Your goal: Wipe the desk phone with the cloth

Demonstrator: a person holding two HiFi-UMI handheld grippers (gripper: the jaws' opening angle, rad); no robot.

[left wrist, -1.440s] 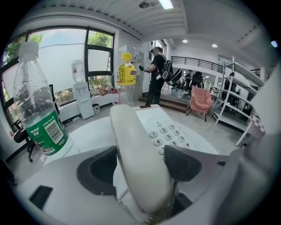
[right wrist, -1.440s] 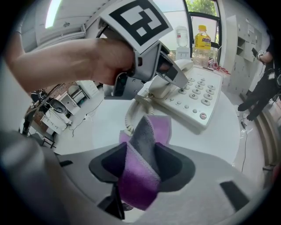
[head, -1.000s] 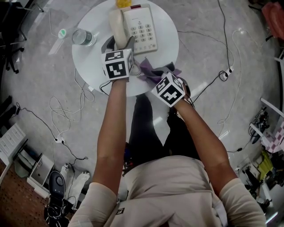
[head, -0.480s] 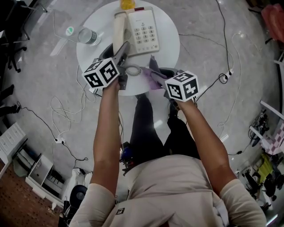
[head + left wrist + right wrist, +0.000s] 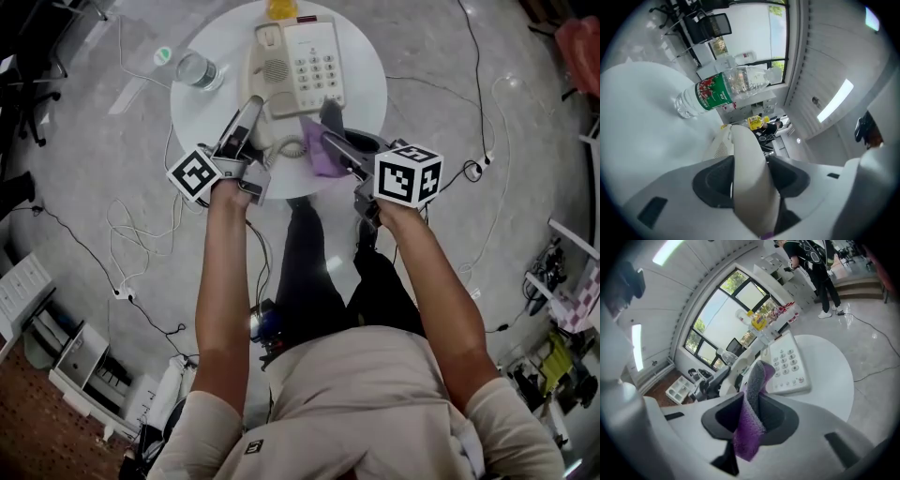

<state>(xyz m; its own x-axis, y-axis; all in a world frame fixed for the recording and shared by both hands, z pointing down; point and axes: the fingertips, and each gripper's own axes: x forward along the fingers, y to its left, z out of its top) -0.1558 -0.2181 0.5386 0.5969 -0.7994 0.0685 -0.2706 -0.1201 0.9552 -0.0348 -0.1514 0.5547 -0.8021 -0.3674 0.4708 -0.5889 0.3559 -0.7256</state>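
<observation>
The left claw (image 5: 751,176) is clamped on the cream handset (image 5: 745,145), its jaws having just been closing, with a dark pad pressed against each side of the grip. The handset is off its cradle and sticks out past the jaws towards the phone. In the head view its coiled cord (image 5: 292,148) loops over the near edge of the surface, between the two claws.

The right claw (image 5: 750,416) has also just been closing and is shut on the purple cloth (image 5: 749,432). A fold stands up between the pads and a ragged end hangs below them. The cloth sits above the near part of the round white surface (image 5: 829,376), close to the near corner of the phone (image 5: 790,366); whether it touches the phone I cannot tell.

The phone lies at the far middle of the surface with its keypad up and its cradle bare. A clear water bottle (image 5: 717,91) with a green label stands on the surface to the left of the phone, well apart from it. A yellow object (image 5: 281,8) sits at the far edge, just beyond the phone. Cables (image 5: 141,234) trail across the grey floor (image 5: 469,94) around the surface
</observation>
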